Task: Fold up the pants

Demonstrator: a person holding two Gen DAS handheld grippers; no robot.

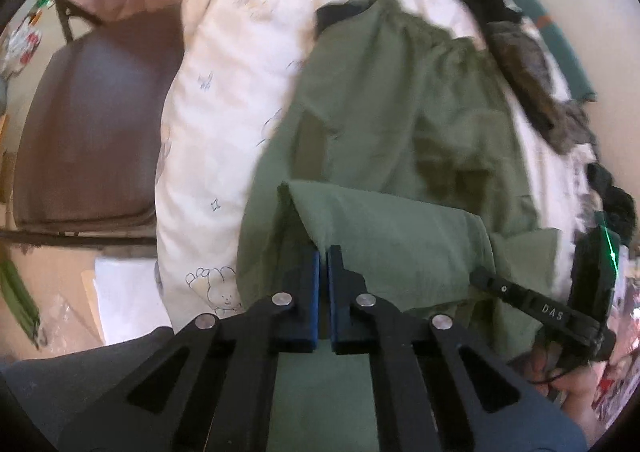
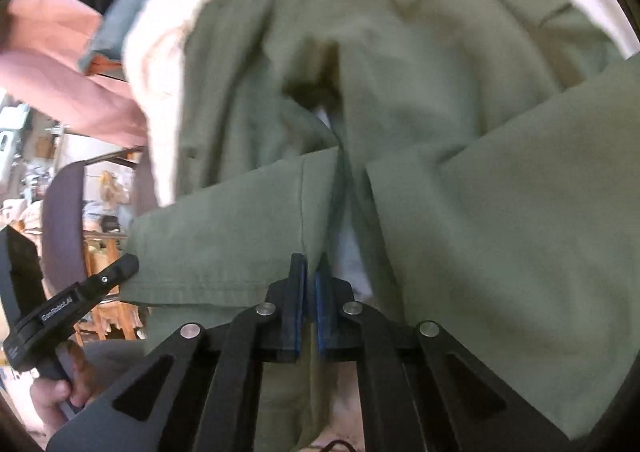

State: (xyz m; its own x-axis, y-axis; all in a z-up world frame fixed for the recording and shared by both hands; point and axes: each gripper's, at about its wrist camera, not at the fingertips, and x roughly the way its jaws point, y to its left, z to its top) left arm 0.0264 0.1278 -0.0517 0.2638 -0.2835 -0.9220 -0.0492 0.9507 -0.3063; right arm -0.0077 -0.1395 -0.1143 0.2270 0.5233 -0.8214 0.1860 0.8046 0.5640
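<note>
Green pants (image 1: 400, 112) lie spread on a white quilt (image 1: 224, 100), waistband at the far end. My left gripper (image 1: 323, 252) is shut on a pant leg hem (image 1: 380, 236), lifted and folded over the rest. My right gripper (image 2: 311, 272) is shut on the hem of the pants (image 2: 224, 228) and holds it above the spread cloth (image 2: 400, 32). The right gripper also shows in the left wrist view (image 1: 480, 277) at the right edge. The left gripper shows in the right wrist view (image 2: 128, 264) at the lower left.
A brown chair seat (image 1: 92, 124) stands left of the bed. Dark clothes (image 1: 520, 60) lie on the quilt at the far right. White paper (image 1: 124, 292) lies on the floor. A person's bare leg (image 2: 60, 68) is at the left.
</note>
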